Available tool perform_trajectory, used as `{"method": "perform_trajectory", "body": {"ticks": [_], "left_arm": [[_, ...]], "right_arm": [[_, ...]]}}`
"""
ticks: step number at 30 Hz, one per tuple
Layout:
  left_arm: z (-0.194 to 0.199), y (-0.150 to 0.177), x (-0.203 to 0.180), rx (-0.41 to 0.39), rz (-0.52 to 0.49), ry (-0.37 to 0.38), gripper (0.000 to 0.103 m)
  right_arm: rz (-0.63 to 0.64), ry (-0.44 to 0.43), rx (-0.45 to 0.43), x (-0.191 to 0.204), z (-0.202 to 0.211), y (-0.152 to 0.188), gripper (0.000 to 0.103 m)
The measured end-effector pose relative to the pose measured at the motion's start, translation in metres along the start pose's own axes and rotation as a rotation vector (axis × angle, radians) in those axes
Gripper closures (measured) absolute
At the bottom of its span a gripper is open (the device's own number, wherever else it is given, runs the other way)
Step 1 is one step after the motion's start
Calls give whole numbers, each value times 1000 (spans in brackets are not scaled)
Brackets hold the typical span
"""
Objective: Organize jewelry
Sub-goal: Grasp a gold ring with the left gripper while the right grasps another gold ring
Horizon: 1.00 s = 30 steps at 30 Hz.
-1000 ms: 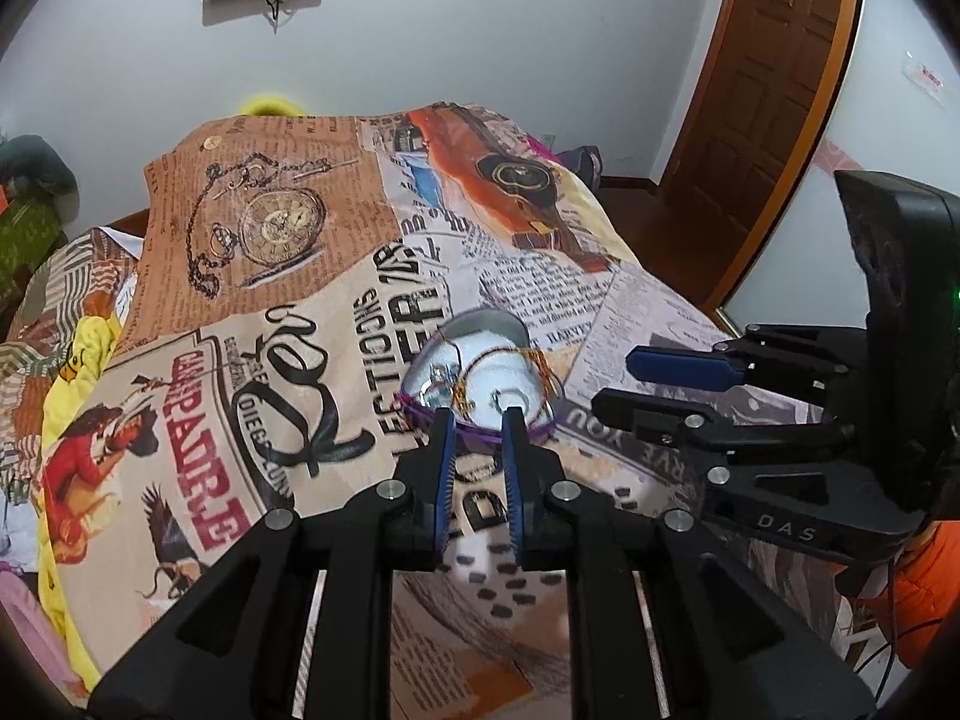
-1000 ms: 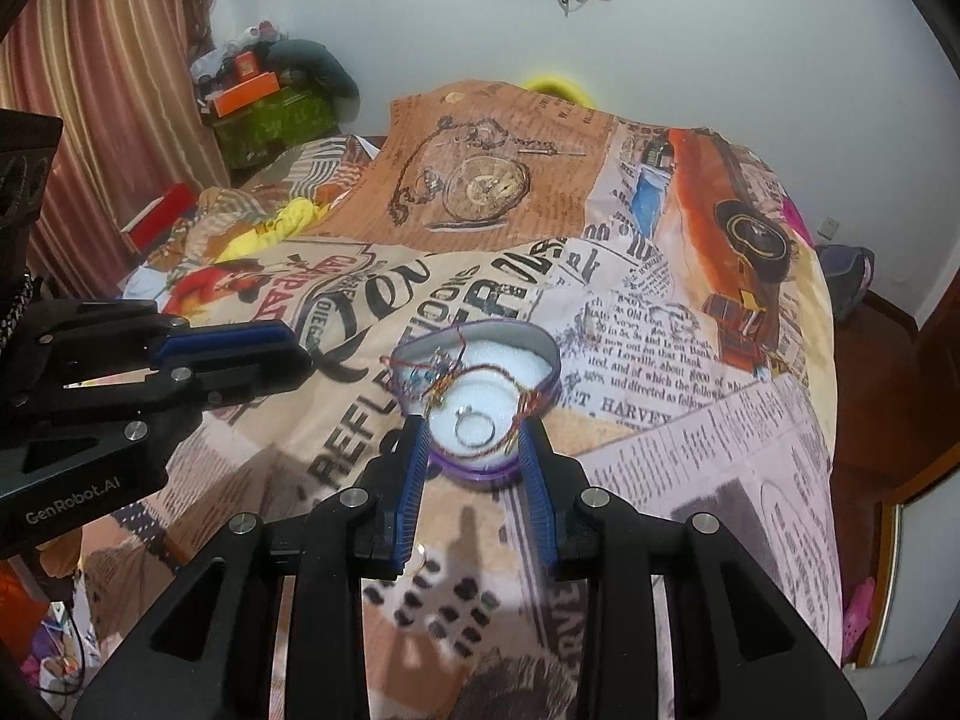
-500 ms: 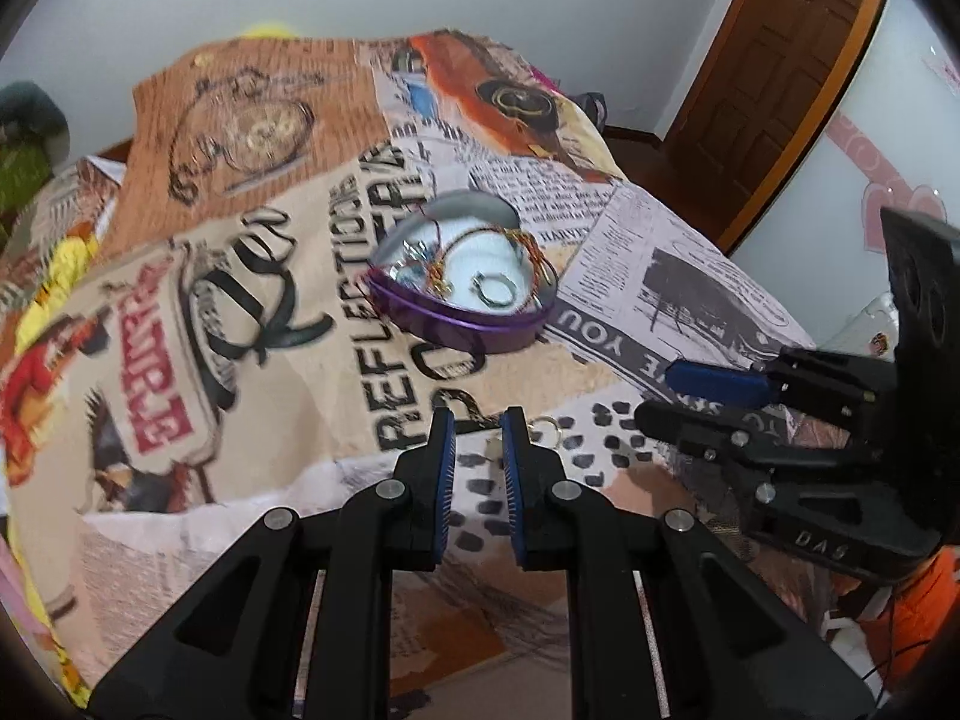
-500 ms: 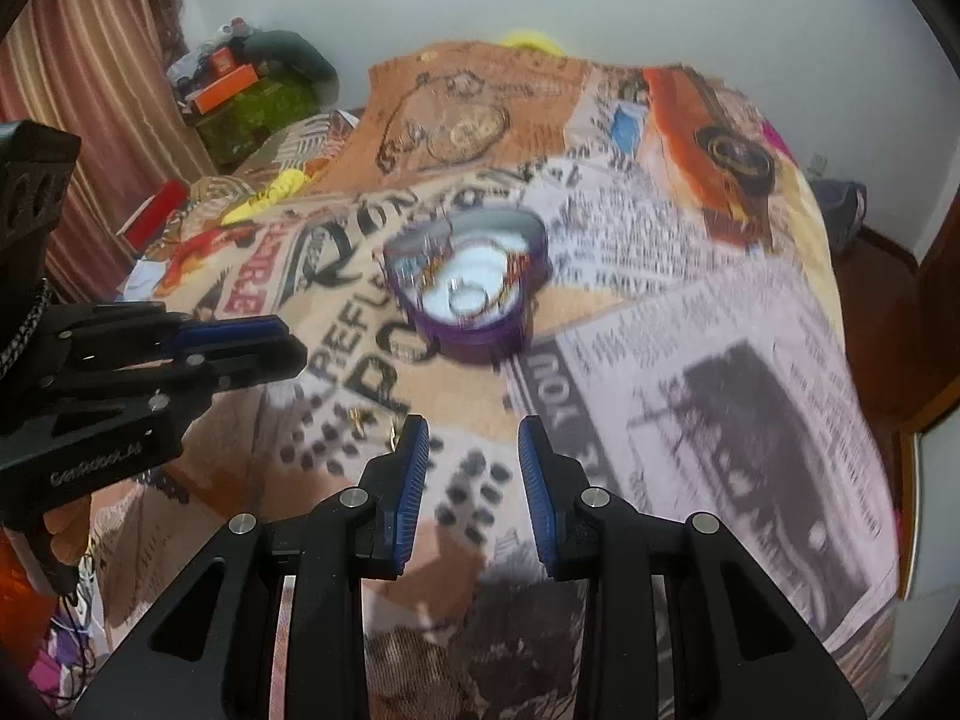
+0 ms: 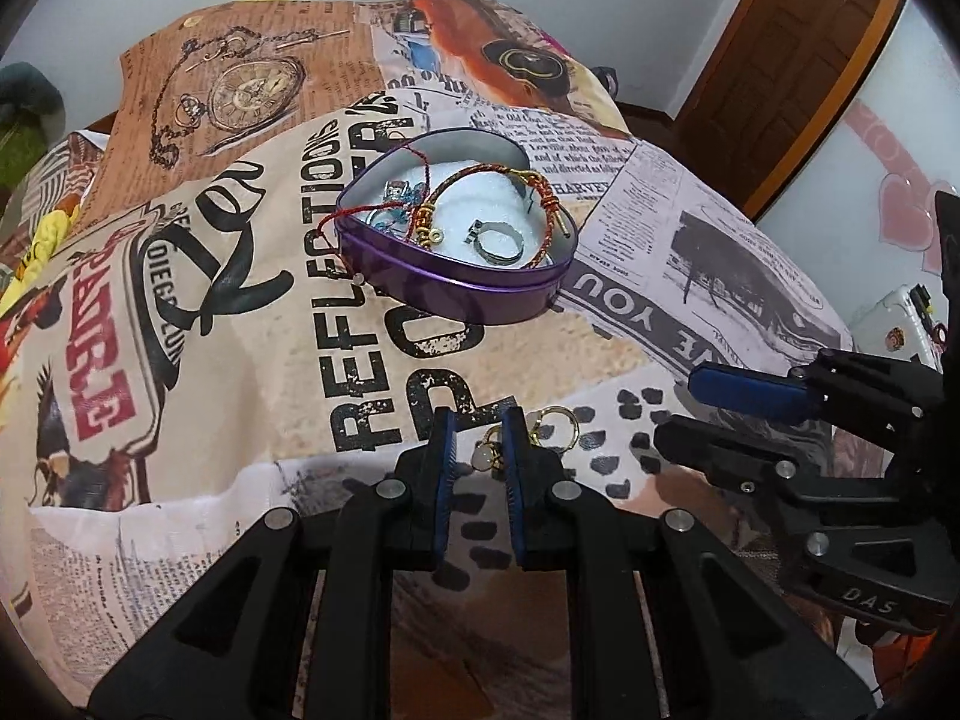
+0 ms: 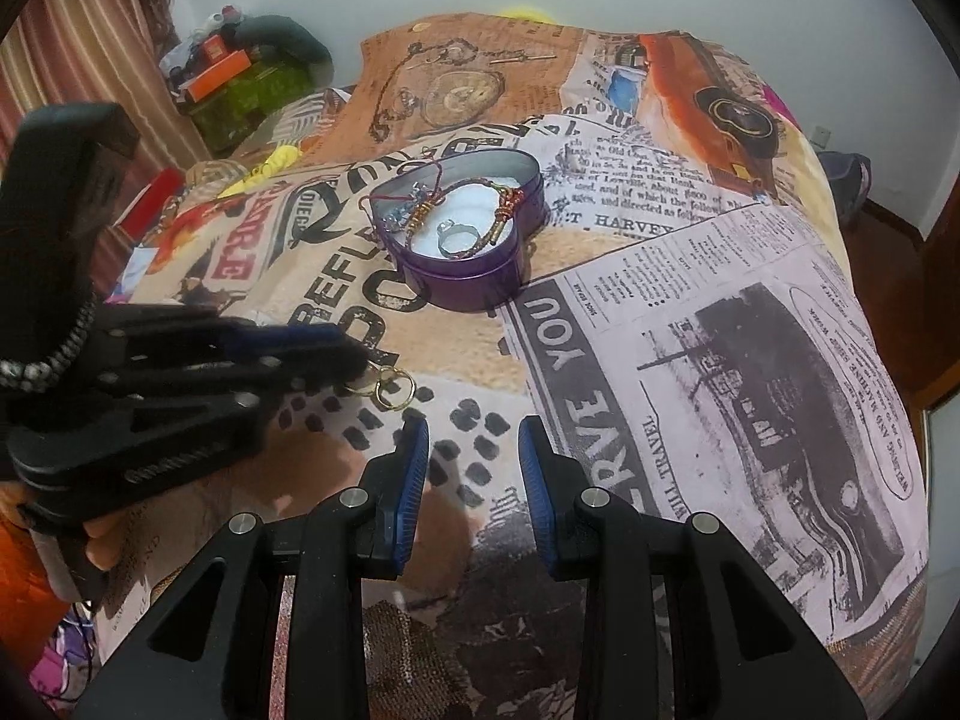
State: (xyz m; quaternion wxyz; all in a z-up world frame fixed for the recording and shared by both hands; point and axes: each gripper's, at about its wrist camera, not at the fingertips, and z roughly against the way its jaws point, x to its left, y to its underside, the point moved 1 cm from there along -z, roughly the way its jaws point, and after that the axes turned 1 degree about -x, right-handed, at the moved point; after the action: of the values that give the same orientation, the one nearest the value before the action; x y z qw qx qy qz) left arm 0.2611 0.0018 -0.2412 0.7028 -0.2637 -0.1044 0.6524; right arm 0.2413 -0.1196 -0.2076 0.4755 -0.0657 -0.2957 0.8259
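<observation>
A purple heart-shaped tin [image 5: 480, 288] [image 6: 474, 282] sits on the printed bedspread. It holds a silver ring [image 5: 498, 240] [image 6: 459, 234], a red-and-gold cord bracelet [image 5: 480, 180] and blue beads. A pair of gold earrings [image 5: 555, 426] [image 6: 393, 387] lies on the cloth in front of the tin. My left gripper [image 5: 478, 441] is low over the earrings, its jaws narrowly apart around one of them. My right gripper [image 6: 474, 456] is open and empty, to the right of the earrings; it also shows in the left wrist view [image 5: 720, 414].
The bedspread [image 6: 720, 330] drops off at the right towards a wooden door [image 5: 798, 48]. Clutter and boxes [image 6: 240, 84] stand beside the bed at the back left. A phone [image 5: 900, 324] lies at the right edge.
Both grippers have pulled back from the tin and dropped low. The left gripper has come down around the gold earrings. The right gripper stays open.
</observation>
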Motion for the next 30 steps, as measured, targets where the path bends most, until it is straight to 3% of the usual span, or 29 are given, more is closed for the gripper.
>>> {"method": "perform_trajectory", "body": {"ticks": [4, 12, 20, 30], "left_arm": [[0, 3, -1, -15, -25, -21, 95], [10, 6, 5, -43, -35, -48, 96], [36, 14, 31, -87, 16, -55, 96], [41, 19, 29, -109, 22, -53, 96]], "right_arm": [[11, -9, 0, 2, -1, -1, 75], [33, -38, 10, 11, -11, -8, 75], [94, -56, 42, 29, -26, -15, 75], [98, -95, 60, 28, -39, -13, 75]]}}
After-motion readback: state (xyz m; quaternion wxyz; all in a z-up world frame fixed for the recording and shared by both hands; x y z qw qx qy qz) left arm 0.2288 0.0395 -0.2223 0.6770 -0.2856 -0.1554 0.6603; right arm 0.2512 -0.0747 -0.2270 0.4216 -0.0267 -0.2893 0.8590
